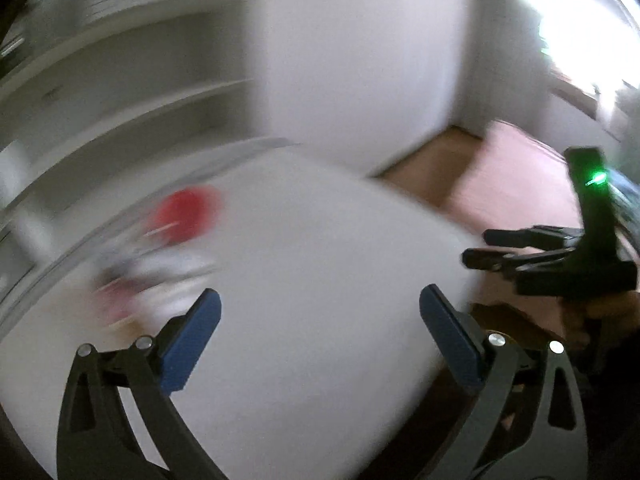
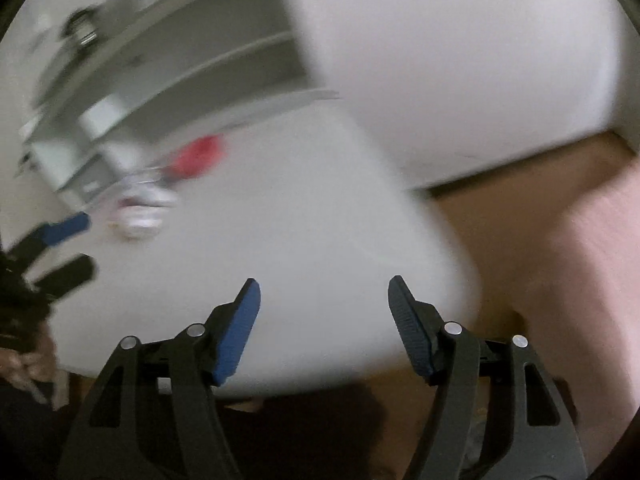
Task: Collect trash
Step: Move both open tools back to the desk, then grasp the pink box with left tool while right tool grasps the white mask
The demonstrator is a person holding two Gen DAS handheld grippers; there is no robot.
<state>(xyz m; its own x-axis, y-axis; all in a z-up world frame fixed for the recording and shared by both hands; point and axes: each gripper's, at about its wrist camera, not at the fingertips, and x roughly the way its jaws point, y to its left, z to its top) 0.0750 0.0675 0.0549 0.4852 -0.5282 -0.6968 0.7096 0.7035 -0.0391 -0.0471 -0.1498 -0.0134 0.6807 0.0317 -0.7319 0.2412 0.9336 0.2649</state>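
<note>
Both views are smeared by motion. A white table (image 1: 312,264) fills the middle of each. On its far left lies a red blurred item (image 1: 186,210) with pale crumpled trash (image 1: 160,276) beside it; the same red item (image 2: 198,156) and pale trash (image 2: 140,210) show in the right wrist view. My left gripper (image 1: 320,328) hangs open over the table's near part, nothing between its fingers. My right gripper (image 2: 324,320) is open too, over the table's near edge. The right gripper (image 1: 476,248) also shows at the right of the left wrist view, the left gripper (image 2: 76,244) at the left of the right.
White shelving (image 1: 120,92) stands behind the table on the left, a white wall (image 1: 360,60) behind the middle. Wooden floor (image 2: 500,240) and a pinkish mat (image 1: 516,184) lie to the right. A bright window (image 1: 576,20) is at upper right. A hand (image 2: 28,360) holds the left gripper.
</note>
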